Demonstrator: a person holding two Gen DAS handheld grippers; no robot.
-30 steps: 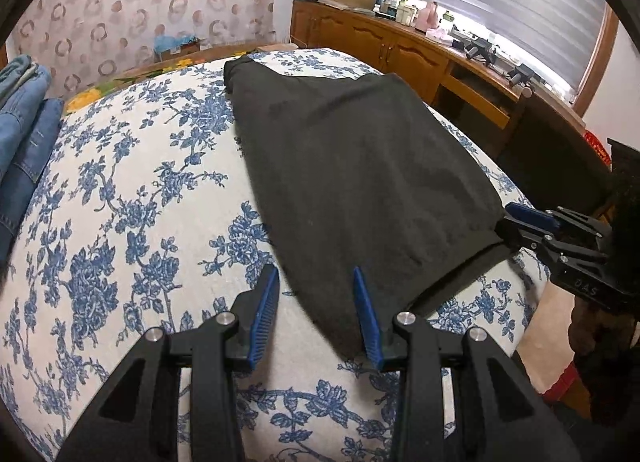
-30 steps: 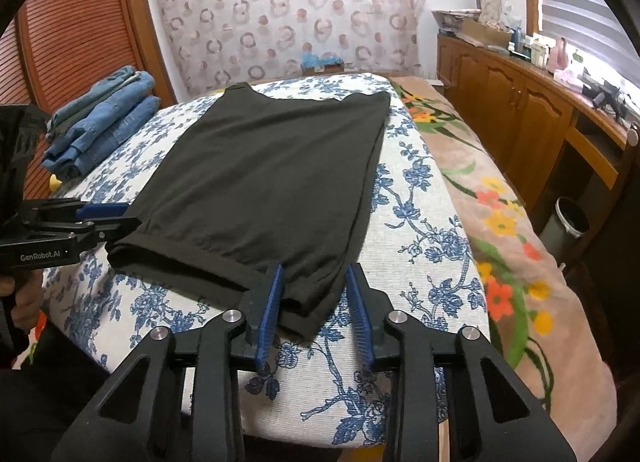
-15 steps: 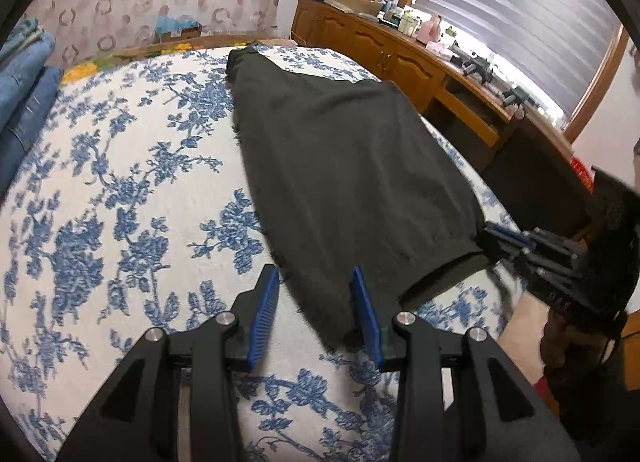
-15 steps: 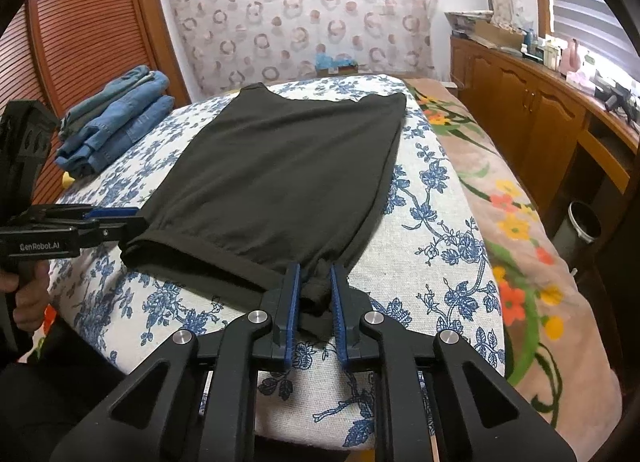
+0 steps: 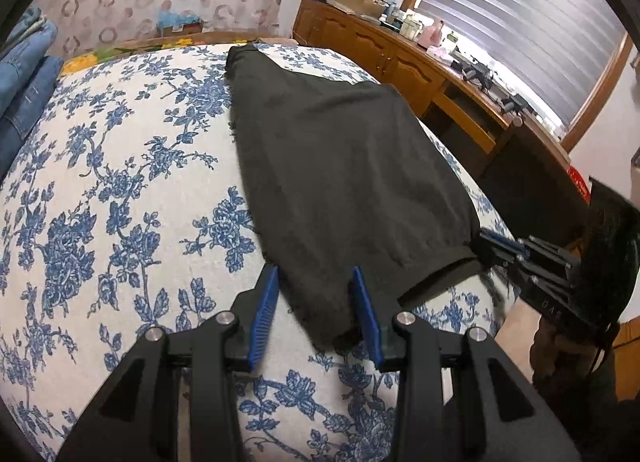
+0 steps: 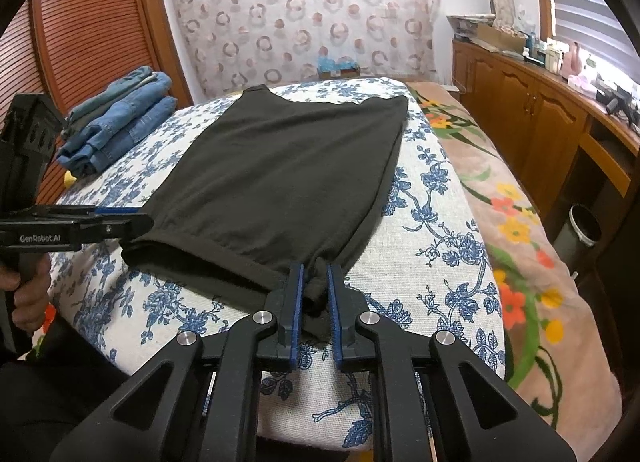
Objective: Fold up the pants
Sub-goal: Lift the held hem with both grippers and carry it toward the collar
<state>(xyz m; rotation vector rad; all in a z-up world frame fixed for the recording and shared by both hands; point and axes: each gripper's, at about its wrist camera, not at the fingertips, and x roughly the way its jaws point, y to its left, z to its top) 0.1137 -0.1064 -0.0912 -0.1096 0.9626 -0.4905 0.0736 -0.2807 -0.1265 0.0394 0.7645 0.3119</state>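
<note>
Jaws of the right gripper (image 6: 316, 286) nearly together and closing, blue pads pinching a bunched near corner of the black pants (image 6: 288, 178) at the near edge of the bed. Jaws of the left gripper (image 5: 316, 302) parted a moderate way, straddling the other near corner — cloth between the pads (image 5: 264, 310), no squeeze to be seen. "GenRobot.AI" in white on the left gripper's black side, seen from the right wrist view at far left, gripped by a hand (image 6: 24, 294). Pants laid flat and lengthwise on the blue-flowered white bedcover (image 6: 440, 230), running from near edge toward the far wall. Stack of folded jeans (image 6: 120, 118) at far left — well apart from the pants.
</note>
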